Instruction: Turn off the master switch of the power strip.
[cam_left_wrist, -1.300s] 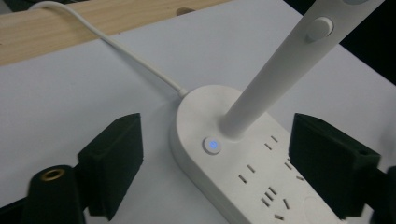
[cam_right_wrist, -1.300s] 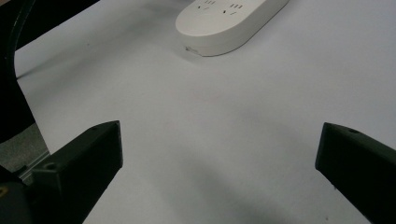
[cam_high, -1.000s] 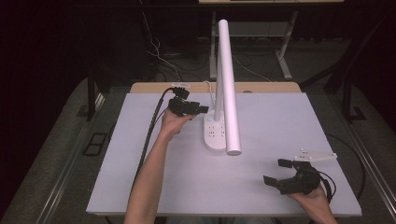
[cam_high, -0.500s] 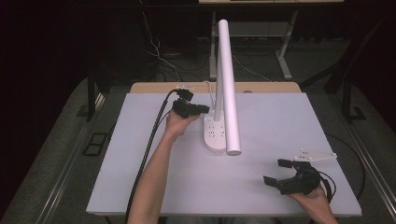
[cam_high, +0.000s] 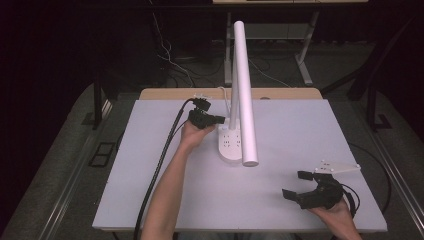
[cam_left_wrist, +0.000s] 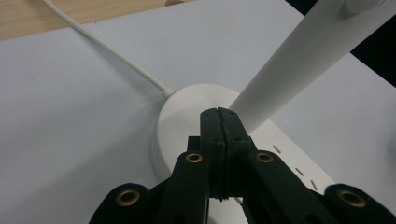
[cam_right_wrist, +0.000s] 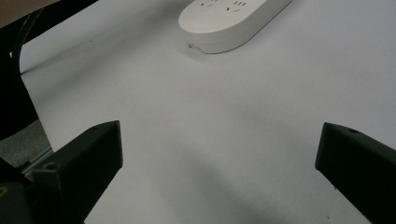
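Left gripper view has my left gripper (cam_left_wrist: 218, 114) closed on nothing above the lamp base (cam_left_wrist: 187, 121) at table centre (right gripper (cam_high: 306, 186) gapes empty, near right); pushing could topple it.

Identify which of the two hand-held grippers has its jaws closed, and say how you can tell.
The left hand-held gripper, beside the white lamp base: its jaws press together. The right hand-held gripper, near the table's front edge, has jaws spread wide.

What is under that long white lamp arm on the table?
Under the lamp arm sits its white base, with sockets on top and a white cord leaving its rounded end. The left gripper, shut, rests over that end. The arm hides part of the base.
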